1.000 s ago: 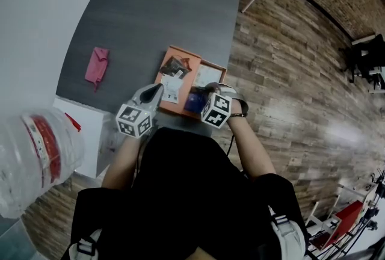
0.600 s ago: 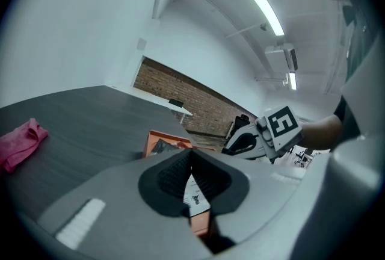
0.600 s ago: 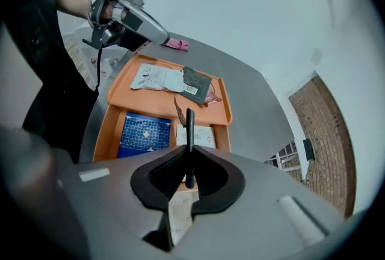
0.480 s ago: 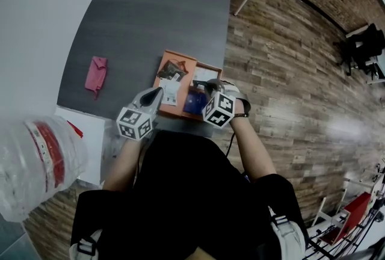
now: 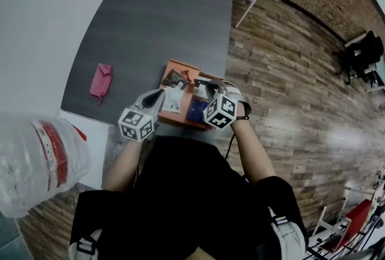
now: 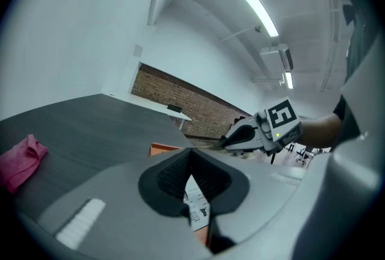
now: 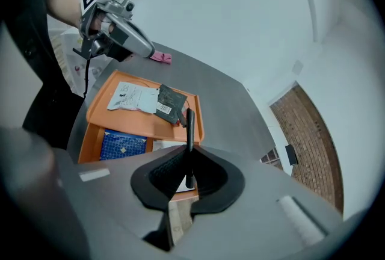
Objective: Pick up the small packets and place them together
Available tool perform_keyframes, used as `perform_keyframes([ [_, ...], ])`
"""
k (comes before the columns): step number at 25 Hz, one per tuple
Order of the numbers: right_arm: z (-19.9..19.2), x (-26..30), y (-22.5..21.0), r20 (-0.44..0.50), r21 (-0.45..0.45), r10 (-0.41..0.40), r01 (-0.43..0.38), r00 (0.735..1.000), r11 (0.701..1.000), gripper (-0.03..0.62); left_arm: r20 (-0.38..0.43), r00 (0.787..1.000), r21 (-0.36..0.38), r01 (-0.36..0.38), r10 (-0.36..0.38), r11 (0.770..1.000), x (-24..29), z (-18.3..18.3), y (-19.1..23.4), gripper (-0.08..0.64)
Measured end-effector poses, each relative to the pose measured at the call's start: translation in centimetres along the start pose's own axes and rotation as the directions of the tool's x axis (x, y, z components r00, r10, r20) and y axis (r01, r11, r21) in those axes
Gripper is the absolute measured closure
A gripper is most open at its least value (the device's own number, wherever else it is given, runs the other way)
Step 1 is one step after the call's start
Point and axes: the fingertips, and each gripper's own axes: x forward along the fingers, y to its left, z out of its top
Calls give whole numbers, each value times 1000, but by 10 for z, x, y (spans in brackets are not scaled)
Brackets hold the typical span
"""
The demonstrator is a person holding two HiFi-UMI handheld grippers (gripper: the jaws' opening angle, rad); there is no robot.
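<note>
**Item held:** thin dark packet (image 7: 189, 126), standing edge-on. My right claw (image 7: 189, 164) is clenching on it, above the near part of the orange tray (image 7: 102, 120).

**Lying in the tray:** a white printed packet (image 7: 132, 98) is overlapping a dark packet (image 7: 170, 103) at the far side. A blue packet (image 7: 125, 144) and a pale packet (image 7: 163, 145) are sitting nearer me, the pale one partly hiding under my claw.

**Left claw (image 6: 191, 153):** the jaws are meeting at the tips and gripping nothing. It is hovering over the white packet's end of the tray.

**Around:** grey desk (image 5: 150, 18). A pink cloth (image 5: 100, 80) is lying well apart, to the left.

**Risks, as I am judging them:**
- I am pinching only a narrow strip, so a fast swing could be swivelling the packet out of the pads.
- Letting go from this height could be sending it over the tray's rim.
- Both claws are working close together and could be knocking each other over the pile.
</note>
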Motion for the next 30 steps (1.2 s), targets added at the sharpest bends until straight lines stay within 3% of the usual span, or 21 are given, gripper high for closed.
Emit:
perform_keyframes([
  [7, 28, 4, -5, 53, -32, 0, 2, 999, 999, 569, 7, 999, -13, -42, 42, 999, -13, -1, 7, 560],
  [14, 59, 18, 3, 82, -108, 50, -41, 995, 993, 569, 32, 995, -79, -95, 98, 992, -32, -4, 14, 560],
  [23, 88, 32, 31, 112, -155, 177, -159, 978, 975, 544, 29, 990, -132, -135, 140, 982, -44, -18, 22, 560],
  [30, 84, 39, 49, 94, -108, 283, -272, 955, 956, 498, 32, 986, -151, -157, 164, 976, -47, -22, 28, 560],
])
